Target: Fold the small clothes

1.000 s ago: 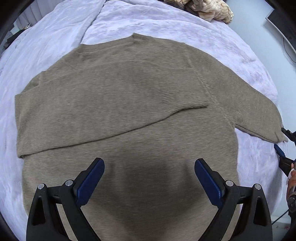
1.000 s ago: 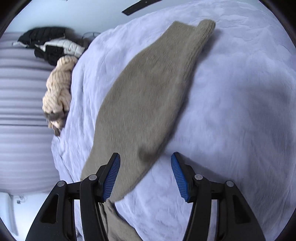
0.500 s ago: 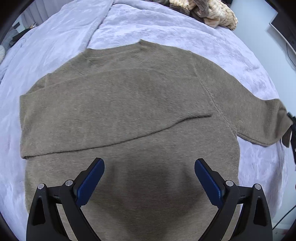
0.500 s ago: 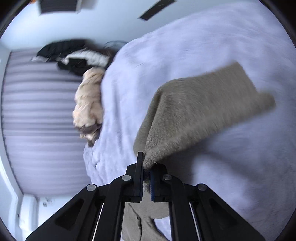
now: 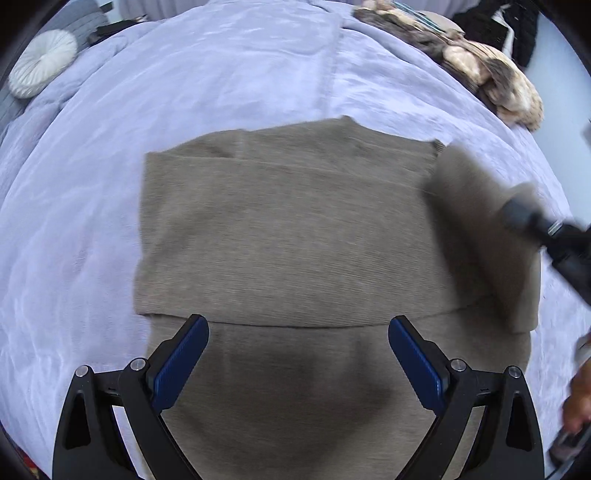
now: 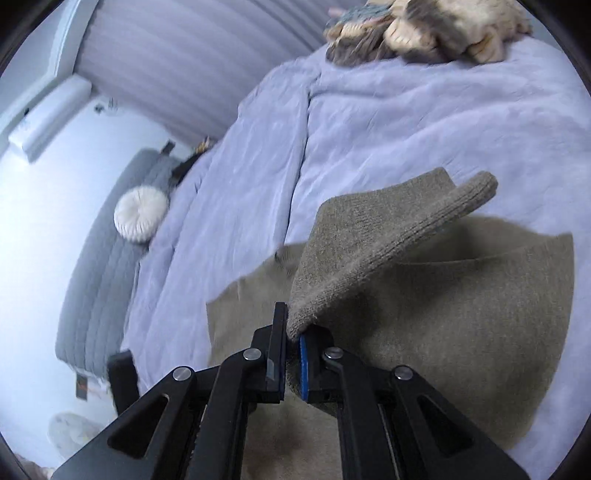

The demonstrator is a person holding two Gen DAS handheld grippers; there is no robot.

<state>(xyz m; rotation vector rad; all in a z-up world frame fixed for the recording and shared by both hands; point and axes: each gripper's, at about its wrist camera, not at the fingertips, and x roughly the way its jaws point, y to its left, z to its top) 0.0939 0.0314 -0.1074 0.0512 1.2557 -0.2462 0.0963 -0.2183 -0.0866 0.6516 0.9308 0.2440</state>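
Observation:
An olive-brown knit sweater (image 5: 288, 229) lies flat on the lilac bedspread (image 5: 184, 85), its left sleeve folded across the chest. My left gripper (image 5: 298, 363) is open and empty, hovering over the sweater's lower body. My right gripper (image 6: 292, 354) is shut on the right sleeve (image 6: 376, 236) near its cuff and holds it lifted over the sweater body (image 6: 461, 332). In the left wrist view the lifted sleeve (image 5: 476, 221) is blurred at the right, with the right gripper (image 5: 524, 218) behind it.
A heap of cream and brown clothes (image 5: 491, 77) lies at the bed's far right edge, also in the right wrist view (image 6: 424, 26). A round white cushion (image 5: 40, 62) and grey headboard (image 6: 99, 258) are at the far left. Dark garments (image 5: 498, 26) lie beyond the heap.
My right gripper has carried the right sleeve up and inward over the sweater body. My left gripper has pulled back, so the sweater looks smaller and more of the bed shows.

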